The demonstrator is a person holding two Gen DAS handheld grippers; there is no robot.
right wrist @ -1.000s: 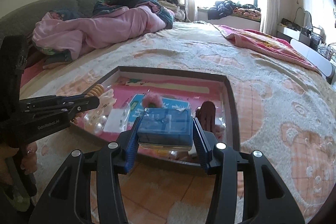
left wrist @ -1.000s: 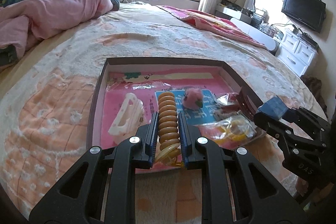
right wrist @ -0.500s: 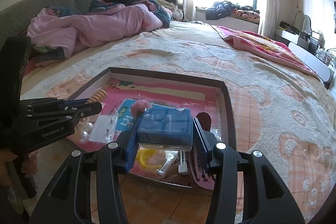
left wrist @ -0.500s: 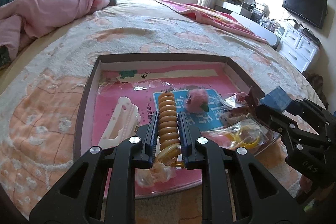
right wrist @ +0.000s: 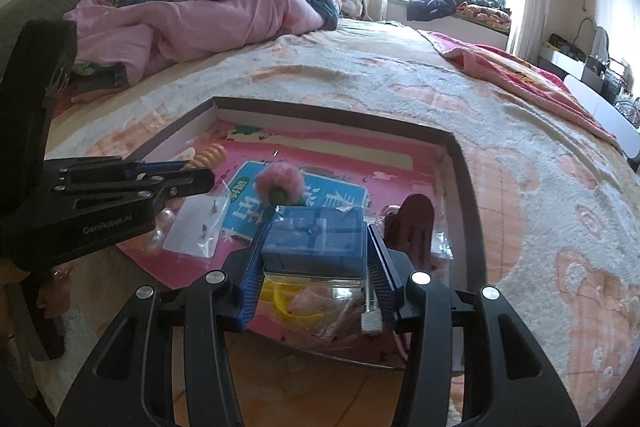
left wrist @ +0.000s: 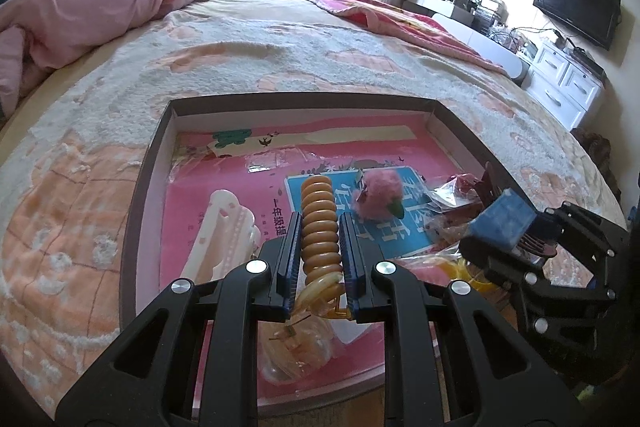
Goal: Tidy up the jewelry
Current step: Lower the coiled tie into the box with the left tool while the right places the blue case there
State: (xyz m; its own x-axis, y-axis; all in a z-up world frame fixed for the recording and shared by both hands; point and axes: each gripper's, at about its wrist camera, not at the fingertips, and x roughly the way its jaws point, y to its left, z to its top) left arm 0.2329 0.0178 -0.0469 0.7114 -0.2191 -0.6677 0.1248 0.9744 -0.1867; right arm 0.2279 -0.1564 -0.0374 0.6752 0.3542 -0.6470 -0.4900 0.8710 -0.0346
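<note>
A shallow box point(left wrist: 148, 163) with a pink lining lies on the bed, also in the right wrist view point(right wrist: 466, 187). My left gripper point(left wrist: 319, 247) is shut on an amber ridged hair clip point(left wrist: 318, 219) and holds it over the box's near side. My right gripper point(right wrist: 314, 255) is shut on a small blue box point(right wrist: 316, 237), above the box's near right part; it shows in the left wrist view point(left wrist: 502, 219). Inside the box lie a white hair claw point(left wrist: 218, 239), a pink pompom point(left wrist: 378, 197), a dark red clip point(right wrist: 414, 227) and clear bags with yellow rings point(right wrist: 304, 303).
The box rests on a fluffy cream and peach blanket point(left wrist: 240, 67). Pink bedding point(left wrist: 80, 11) is piled at the far left. A TV point(left wrist: 576, 9) and white drawers point(left wrist: 560, 87) stand at the right beyond the bed's edge.
Both grippers have moved forward over the box with their loads, so the box's contents lie closer beneath them. Both stay shut.
</note>
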